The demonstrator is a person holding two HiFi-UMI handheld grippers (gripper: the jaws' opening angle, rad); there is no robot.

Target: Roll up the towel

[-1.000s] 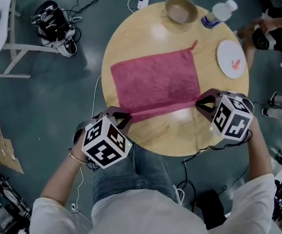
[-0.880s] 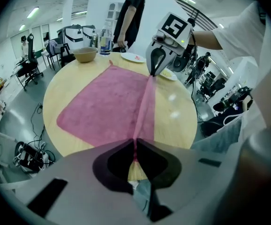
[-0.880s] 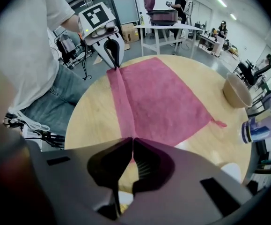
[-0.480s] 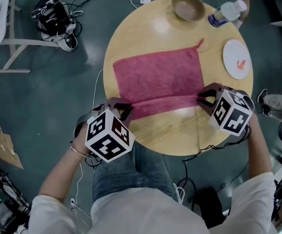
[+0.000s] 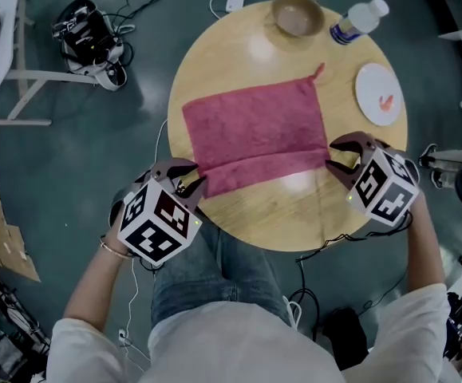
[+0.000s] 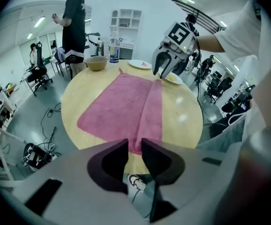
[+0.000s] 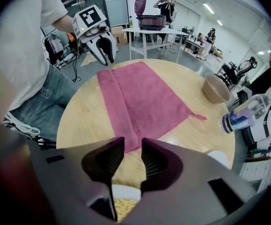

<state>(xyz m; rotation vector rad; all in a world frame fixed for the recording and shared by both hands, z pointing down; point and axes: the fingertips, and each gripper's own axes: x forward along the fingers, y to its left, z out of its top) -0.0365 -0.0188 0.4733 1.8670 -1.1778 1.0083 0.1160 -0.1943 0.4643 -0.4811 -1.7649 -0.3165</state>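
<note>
Towel: a pink-red towel (image 5: 254, 126) lies spread flat on the round wooden table (image 5: 294, 222), its hanging loop (image 5: 319, 72) at the far right corner; it is not yet rolled.
Near edge: turned over once into a narrow folded band (image 5: 262, 168) that runs the full width of the side nearest the person (a single flat turn, not a round roll).
Left gripper: the left gripper (image 5: 195, 179) points steeply down over the table's near left rim, just beside the band's left end. Its jaws have just been opening and stand a narrow gap apart. The band's end shows just past the tips, and the pads do not press on it.
Right gripper: the right gripper (image 5: 332, 156) points down just beside the band's right end. Its jaws have just been opening too and are a narrow gap apart. The towel's corner lies at the tips, unpinched.
Far side of table: a wooden bowl (image 5: 297, 14) and a water bottle (image 5: 358, 21) stand near each other, beyond the towel.
Right of towel: a white plate (image 5: 377, 94) with a red mark on it, apart from the cloth.
</note>
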